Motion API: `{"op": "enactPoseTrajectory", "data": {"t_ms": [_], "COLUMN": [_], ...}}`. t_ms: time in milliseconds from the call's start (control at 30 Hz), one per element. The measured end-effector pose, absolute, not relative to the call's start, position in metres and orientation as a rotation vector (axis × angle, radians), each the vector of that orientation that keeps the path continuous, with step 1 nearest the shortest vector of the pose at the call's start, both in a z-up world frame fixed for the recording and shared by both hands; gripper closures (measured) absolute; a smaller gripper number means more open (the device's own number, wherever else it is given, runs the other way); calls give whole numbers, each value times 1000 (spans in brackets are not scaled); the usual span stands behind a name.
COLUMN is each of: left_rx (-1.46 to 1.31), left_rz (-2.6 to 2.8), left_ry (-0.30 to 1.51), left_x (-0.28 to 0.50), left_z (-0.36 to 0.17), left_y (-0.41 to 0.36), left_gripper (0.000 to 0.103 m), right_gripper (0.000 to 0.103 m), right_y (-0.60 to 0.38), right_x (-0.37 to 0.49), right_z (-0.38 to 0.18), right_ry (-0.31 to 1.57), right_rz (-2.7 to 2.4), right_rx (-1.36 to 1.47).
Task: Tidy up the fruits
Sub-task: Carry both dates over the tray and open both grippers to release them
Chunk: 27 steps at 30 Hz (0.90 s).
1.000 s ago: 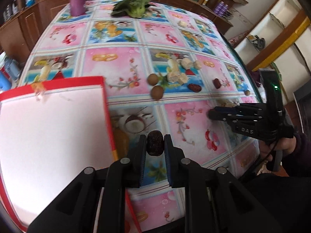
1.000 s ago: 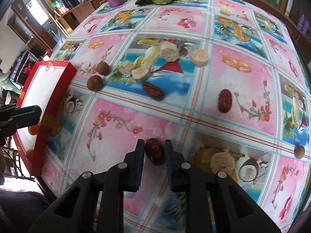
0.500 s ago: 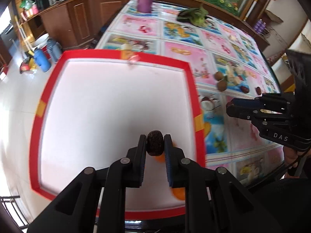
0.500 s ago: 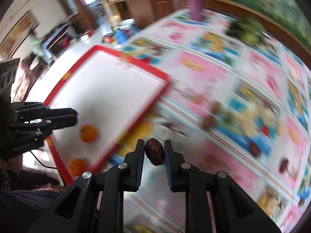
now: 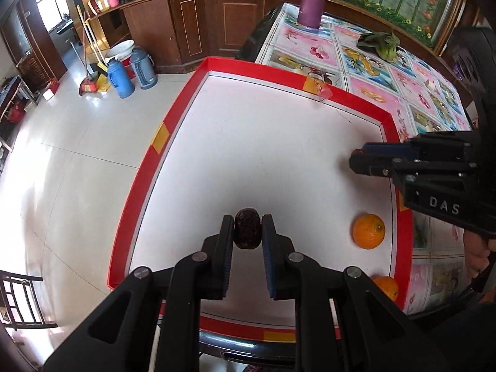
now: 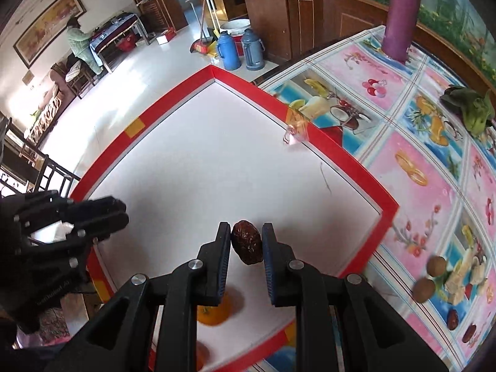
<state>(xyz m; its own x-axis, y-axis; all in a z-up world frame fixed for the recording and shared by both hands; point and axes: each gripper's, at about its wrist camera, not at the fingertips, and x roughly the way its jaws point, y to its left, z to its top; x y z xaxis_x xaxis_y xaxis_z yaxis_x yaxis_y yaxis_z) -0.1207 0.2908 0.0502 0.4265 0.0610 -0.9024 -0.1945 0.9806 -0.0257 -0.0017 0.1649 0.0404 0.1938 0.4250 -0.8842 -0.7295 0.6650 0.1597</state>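
Swung further over the red-rimmed white tray (image 5: 145, 167) since half a second back, both grippers now above its white floor rather than the patterned table (image 6: 434, 167). Left gripper (image 5: 247, 232) clamped on a dark wrinkled date (image 5: 247, 228), held over the tray's near half, closer to its left rim. Right gripper (image 6: 246, 241) likewise clamped on a second date (image 6: 247, 241), tilted between the pads, above the tray near its right-hand corner. Seen only from the left wrist: one whole orange (image 5: 369, 231) lying by the tray's right rim, another orange (image 5: 386, 288) half hidden in the near right corner, and the right gripper (image 5: 356, 162) from the side, its tip over the tray's right edge, the held date not visible from there. Seen only from the right wrist: two brown round fruits (image 6: 429, 276) and two more dates (image 6: 460, 324) left on the table toward its right edge, well apart from the tray, plus the left gripper (image 6: 121, 217) at the tray's left rim. Common to both: a purple cylinder (image 6: 401, 15) and a leafy green vegetable (image 5: 379, 45) at the table's far side. Blurred orange shapes under the right gripper's fingers (image 6: 272, 248), count uncertain.
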Motion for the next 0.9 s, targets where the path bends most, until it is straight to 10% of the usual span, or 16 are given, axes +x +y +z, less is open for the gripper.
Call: {"op": "enactPoseTrajectory", "data": {"t_ms": [400,567,900], "left_rx": [-115,-116,-118], "left_rz": [208,223,283], "left_ry": [1171,1183,1064], "left_x": [-113,-111,-115], "left_z": [32,33,76], "left_y": [287,289,296], "left_gripper": [83,47,44], "right_gripper": [83,56,53], "right_y": [176,163,70], "right_x": [-1,1,10], "right_z": [24,35,69], "right_ry": [1198,1223,1131], "right_rz": [773,784,706], "right_rx": [-319,-233,14]}}
